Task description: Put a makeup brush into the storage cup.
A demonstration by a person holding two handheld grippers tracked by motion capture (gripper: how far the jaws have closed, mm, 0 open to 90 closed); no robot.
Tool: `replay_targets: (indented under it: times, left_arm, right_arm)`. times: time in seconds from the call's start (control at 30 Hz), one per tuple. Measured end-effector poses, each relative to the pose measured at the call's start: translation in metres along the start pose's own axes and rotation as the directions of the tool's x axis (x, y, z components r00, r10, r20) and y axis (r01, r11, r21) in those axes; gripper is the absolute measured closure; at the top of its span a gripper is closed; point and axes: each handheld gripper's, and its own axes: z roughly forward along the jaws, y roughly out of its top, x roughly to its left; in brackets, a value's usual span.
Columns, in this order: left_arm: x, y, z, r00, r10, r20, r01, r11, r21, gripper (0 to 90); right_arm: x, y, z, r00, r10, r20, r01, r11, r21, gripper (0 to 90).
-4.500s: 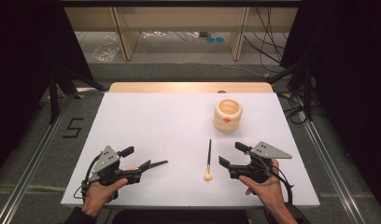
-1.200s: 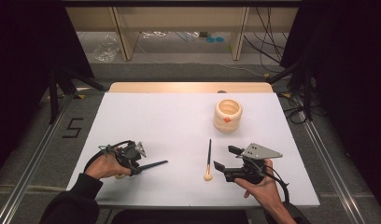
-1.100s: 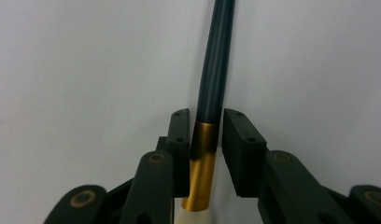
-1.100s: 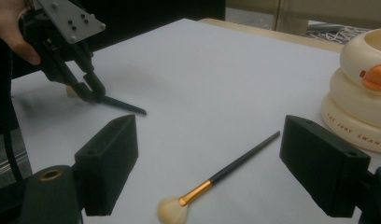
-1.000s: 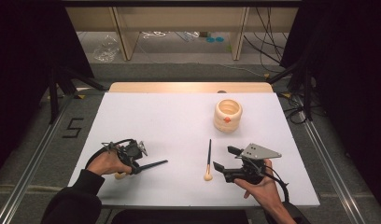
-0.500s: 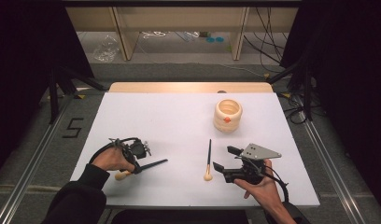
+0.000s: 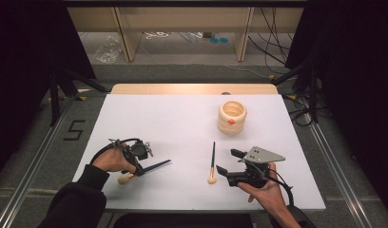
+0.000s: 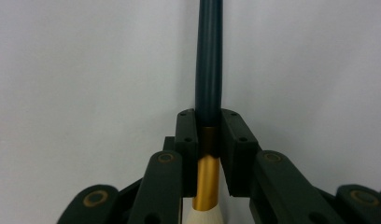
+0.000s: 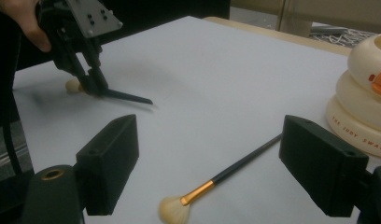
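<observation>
My left gripper (image 7: 136, 165) is shut on a makeup brush (image 7: 156, 166) at the front left of the white table (image 7: 173, 118). Its jaws clamp where the gold ferrule meets the dark handle (image 8: 209, 56). The pale bristles (image 7: 122, 179) stick out toward the hand, and the handle points right. In the right gripper view the left gripper (image 9: 93, 81) holds this brush low over the sheet. My right gripper (image 7: 228, 162) stands open at the front right. A second brush (image 7: 212, 159) lies just left of it, and this brush (image 9: 235, 170) shows between my open jaws, untouched.
A cream duck-shaped ring cup (image 7: 232, 117) stands at the back right, with the same cup (image 9: 366, 93) close at the right in the right gripper view. A wooden strip (image 7: 192, 89) runs along the table's far edge. Dark curtains flank both sides.
The left hand has rolled its gripper over onto its side and shifted a little right with the brush in its jaws. The right gripper edged left earlier and has since stayed still.
</observation>
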Motion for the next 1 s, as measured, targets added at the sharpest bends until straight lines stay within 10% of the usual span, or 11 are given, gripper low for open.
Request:
replay_targets:
  times: [0.43,0.73,0.9,1.0]
  left_arm:
    - [-0.005,-0.005,-0.022,0.9994,-0.025,0.023,0.027,0.9918,-0.125,77.9]
    - [-0.023,0.011,-0.041,0.9988,0.007,0.049,0.008,0.9568,-0.291,77.9]
    - [-0.027,0.017,-0.044,0.9982,0.028,0.054,-0.01,0.9527,-0.304,77.9]
    - [-0.033,0.024,-0.044,0.9973,0.049,0.054,-0.032,0.9578,-0.285,77.9]
  right_arm:
    - [0.01,0.004,0.006,0.9949,-0.1,-0.013,0.1,0.995,0.017,19.8]
    - [0.009,0.006,0.016,0.997,0.009,-0.077,-0.008,1.0,0.004,20.3]
    - [0.008,0.007,0.019,0.9959,0.016,-0.089,-0.016,1.0,0.006,21.6]
    - [0.014,0.014,0.022,0.9936,-0.086,-0.073,0.087,0.996,0.011,22.9]
